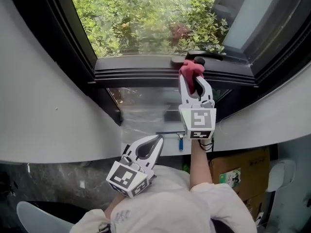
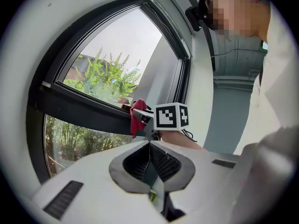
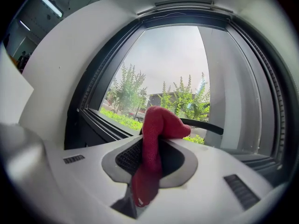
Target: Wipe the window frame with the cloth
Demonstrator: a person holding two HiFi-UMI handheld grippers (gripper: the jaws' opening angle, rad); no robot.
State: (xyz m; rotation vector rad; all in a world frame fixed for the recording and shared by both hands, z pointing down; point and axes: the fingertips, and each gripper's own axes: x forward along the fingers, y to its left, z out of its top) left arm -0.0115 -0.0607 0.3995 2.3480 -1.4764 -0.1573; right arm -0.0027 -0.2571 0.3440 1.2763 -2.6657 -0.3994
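Observation:
A red cloth (image 1: 190,72) is pinched in my right gripper (image 1: 193,79), which is shut on it and holds it against the dark middle rail of the window frame (image 1: 141,74), near a black handle (image 1: 205,57). In the right gripper view the cloth (image 3: 156,139) bulges out between the jaws and hangs down past them, with the frame (image 3: 100,125) and handle (image 3: 205,126) just beyond. My left gripper (image 1: 156,141) hangs low over the sill, shut and empty. The left gripper view shows its closed jaws, and the cloth (image 2: 137,115) at the frame (image 2: 79,108) farther off.
A small blue-handled tool (image 1: 180,141) lies on the sill below the lower pane. White wall (image 1: 43,106) curves round the left side. A cardboard box (image 1: 240,171) sits on the floor at the right. Green shrubs (image 1: 146,18) fill the view outside.

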